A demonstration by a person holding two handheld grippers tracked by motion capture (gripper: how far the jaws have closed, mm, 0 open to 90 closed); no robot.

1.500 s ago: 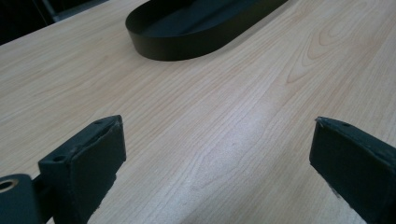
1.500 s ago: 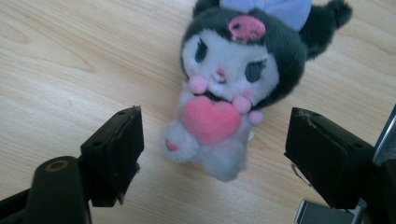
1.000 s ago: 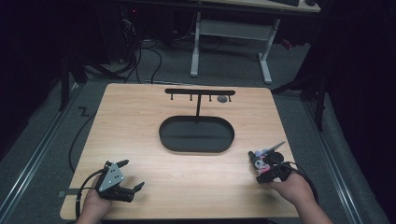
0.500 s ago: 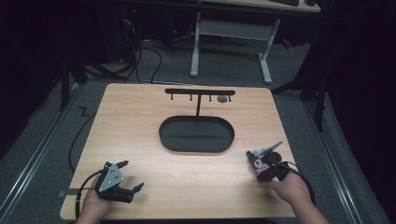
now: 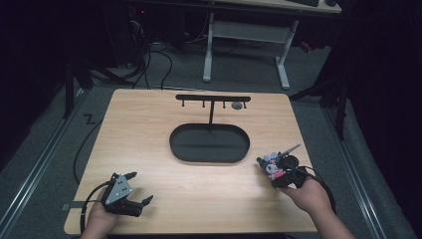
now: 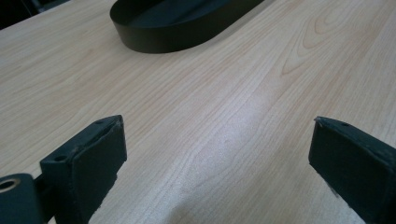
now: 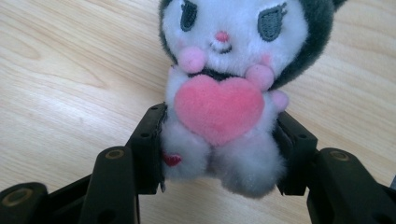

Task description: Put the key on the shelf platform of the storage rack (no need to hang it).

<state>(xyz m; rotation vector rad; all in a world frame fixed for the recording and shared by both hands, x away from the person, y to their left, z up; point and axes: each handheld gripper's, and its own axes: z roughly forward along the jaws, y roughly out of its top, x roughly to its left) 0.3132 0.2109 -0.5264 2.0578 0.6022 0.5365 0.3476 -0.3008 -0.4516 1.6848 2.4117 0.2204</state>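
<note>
A small plush toy point(image 7: 219, 93) with a white face, dark ears and a pink heart on its chest sits between the jaws of my right gripper point(image 7: 219, 140). The jaws have just been closing and now press on both sides of its body. In the high view the right gripper point(image 5: 269, 167) holds the plush toy point(image 5: 271, 168) near the table's right edge, just right of the black oval tray point(image 5: 171, 144). My left gripper point(image 5: 141, 187) rests at the front left of the table. Its jaws stand wide apart in the left gripper view point(image 6: 219, 140), with bare wood between them.
A black T-shaped rack point(image 5: 213, 98) with small hooks stands behind the tray, and a small grey object point(image 5: 237, 105) hangs at its right end. The tray's wall point(image 6: 177, 42) lies ahead of the left gripper. The light wooden table point(image 5: 149, 129) ends at dark floor on all sides.
The right hand has shifted slightly left toward the tray with the plush toy in its jaws. The left hand has stayed put.
</note>
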